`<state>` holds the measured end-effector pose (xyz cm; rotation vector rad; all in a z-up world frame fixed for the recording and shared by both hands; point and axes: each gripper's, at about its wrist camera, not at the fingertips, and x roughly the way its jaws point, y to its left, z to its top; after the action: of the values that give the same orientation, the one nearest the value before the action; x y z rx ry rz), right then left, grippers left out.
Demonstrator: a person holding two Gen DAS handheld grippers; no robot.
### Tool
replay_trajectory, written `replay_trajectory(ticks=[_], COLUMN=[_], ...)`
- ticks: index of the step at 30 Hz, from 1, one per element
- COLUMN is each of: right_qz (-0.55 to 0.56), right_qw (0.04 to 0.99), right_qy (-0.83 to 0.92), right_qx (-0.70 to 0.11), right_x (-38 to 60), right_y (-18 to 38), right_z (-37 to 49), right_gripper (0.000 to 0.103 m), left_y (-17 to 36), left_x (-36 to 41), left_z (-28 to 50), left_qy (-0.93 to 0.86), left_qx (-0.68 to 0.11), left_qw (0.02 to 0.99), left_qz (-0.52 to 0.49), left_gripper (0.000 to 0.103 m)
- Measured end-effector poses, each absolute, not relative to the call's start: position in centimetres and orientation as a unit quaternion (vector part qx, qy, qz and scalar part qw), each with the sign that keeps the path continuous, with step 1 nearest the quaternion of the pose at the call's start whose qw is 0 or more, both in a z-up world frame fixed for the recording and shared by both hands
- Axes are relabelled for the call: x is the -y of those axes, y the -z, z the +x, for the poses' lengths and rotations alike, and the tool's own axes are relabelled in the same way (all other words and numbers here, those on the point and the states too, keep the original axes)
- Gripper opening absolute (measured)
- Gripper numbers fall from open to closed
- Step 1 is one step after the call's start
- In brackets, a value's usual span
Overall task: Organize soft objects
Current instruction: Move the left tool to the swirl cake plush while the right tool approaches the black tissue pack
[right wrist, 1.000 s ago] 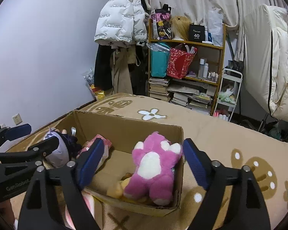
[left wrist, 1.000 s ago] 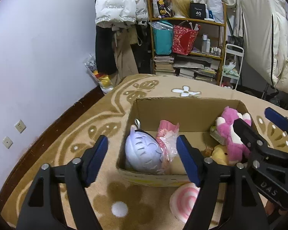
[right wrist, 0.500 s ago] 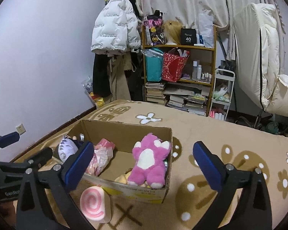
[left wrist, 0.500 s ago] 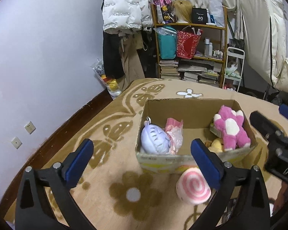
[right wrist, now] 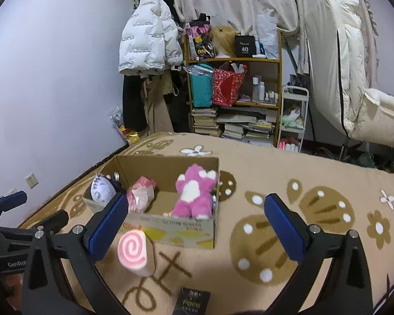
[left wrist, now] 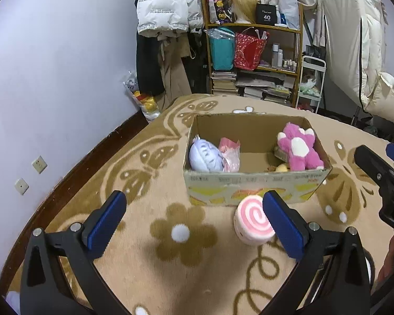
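An open cardboard box stands on the tan patterned carpet. Inside it are a lavender round plush, a pink bagged soft item, a pink and white plush animal and a yellow soft toy. A pink swirl roll plush lies on the carpet in front of the box. My left gripper is open and empty, back from the box. My right gripper is open and empty, also back from it.
A wooden shelf with bags, books and bottles stands at the back, with hanging coats to its left and a white padded chair to the right. A dark packet lies on the carpet near me. The wall runs along the left.
Both grippers have pulled back and up from the box and opened wider. The pink swirl roll now shows fully on the carpet in front of the box.
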<state>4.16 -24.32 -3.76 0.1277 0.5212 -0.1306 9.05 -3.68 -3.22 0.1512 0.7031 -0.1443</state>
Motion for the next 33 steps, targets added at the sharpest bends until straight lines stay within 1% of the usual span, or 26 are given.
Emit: replay_trajectory(ticks=[7,13,33], right_qz=[0.078,0.078,0.116], right_qw=[0.955,0.948,0.914], right_qy=[0.074,0.075,0.055], right_qx=[-0.277,-0.300,-0.385], right_x=[24.5,24.3,24.3], right_y=[5.3,7.3,13.1], right_z=[2.5,1.7,3.5], right_gripper=[0.103,0.103,0.103], left_y=[3.7,4.7,9.1], left_x=[3.4,3.4,5.2], left_z=[7.9,8.4,11.9], left_qy=[0.067,0.070,0.085], left_qx=[-0.350,-0.367,-0.423], left_qw=[0.931,0.925,0.897], left_qz=[0.078,0.075,0.093], left_gripper=[0.102,0.102,0.102])
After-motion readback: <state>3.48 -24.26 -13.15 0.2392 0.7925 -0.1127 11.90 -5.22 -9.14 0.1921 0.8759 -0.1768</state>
